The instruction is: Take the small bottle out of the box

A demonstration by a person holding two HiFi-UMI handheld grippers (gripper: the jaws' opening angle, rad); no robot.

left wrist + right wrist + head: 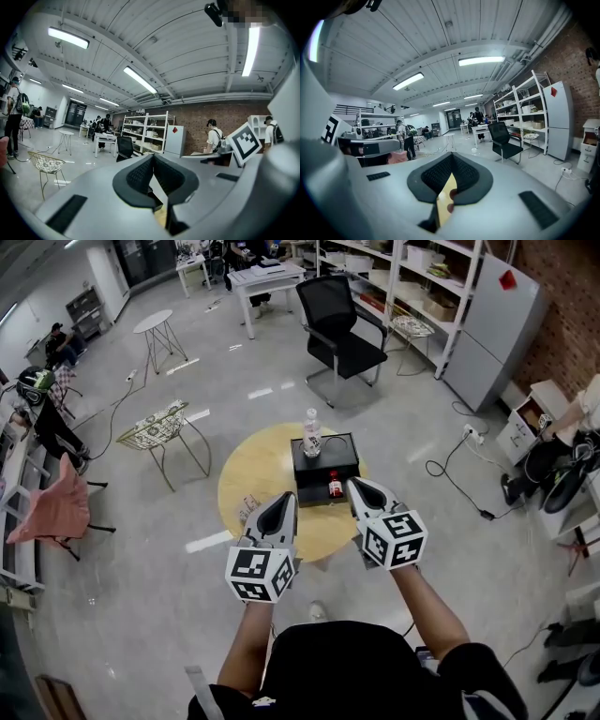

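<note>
A black box (323,474) lies on a round yellow table (251,474). The small bottle (335,487), red with a pale cap, stands upright at the box's front edge. A taller clear bottle (311,433) stands at the box's back left corner. My left gripper (288,498) hovers shut over the table's front, just left of the box. My right gripper (358,484) is shut and empty, its tip close to the right of the small bottle. In their own views the left gripper (153,157) and the right gripper (451,157) point up into the room, jaws closed together.
A small printed packet (248,510) lies on the table's left front. A black office chair (342,329) stands behind the table, a wire chair (157,427) to the left. A cable (459,484) trails on the floor at right, near a grey cabinet (492,324).
</note>
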